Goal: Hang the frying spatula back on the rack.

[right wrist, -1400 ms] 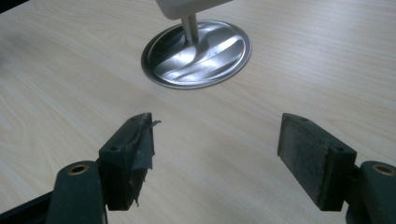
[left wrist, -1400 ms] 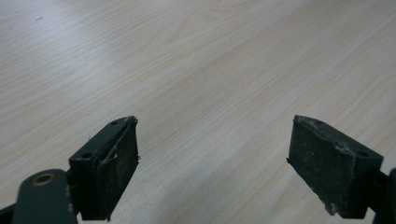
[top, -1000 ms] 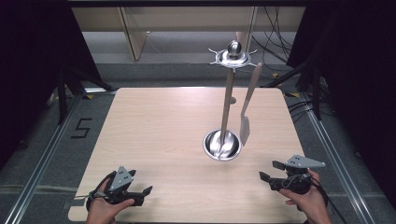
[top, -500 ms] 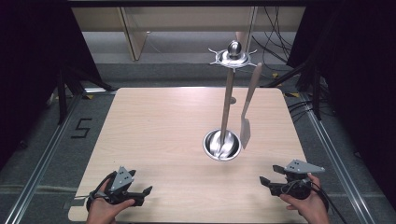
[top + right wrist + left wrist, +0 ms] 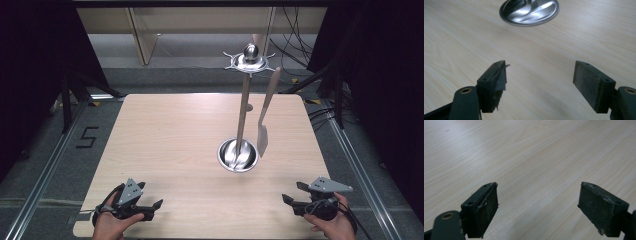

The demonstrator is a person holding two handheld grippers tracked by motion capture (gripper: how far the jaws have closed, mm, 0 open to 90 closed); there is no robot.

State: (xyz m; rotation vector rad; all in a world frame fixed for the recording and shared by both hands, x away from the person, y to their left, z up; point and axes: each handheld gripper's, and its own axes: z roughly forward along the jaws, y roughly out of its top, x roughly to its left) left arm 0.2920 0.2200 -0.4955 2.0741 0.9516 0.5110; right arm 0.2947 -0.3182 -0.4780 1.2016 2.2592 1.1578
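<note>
At the bottom of the high view we hold the left gripper [image 5: 150, 206] and right gripper [image 5: 292, 194] low over the table [image 5: 165, 130], jaws spread, gripping nothing. Farther up, right of centre, the spatula [image 5: 263, 120] hangs on the stand [image 5: 238, 154]. We judge nothing is started; next, the right gripper reaches for the spatula.

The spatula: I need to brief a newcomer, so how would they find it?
On the wooden table stands a metal rack with a round base. The spatula hangs from its star-shaped top, right of the pole, wooden-handled and flat-bladed.
</note>
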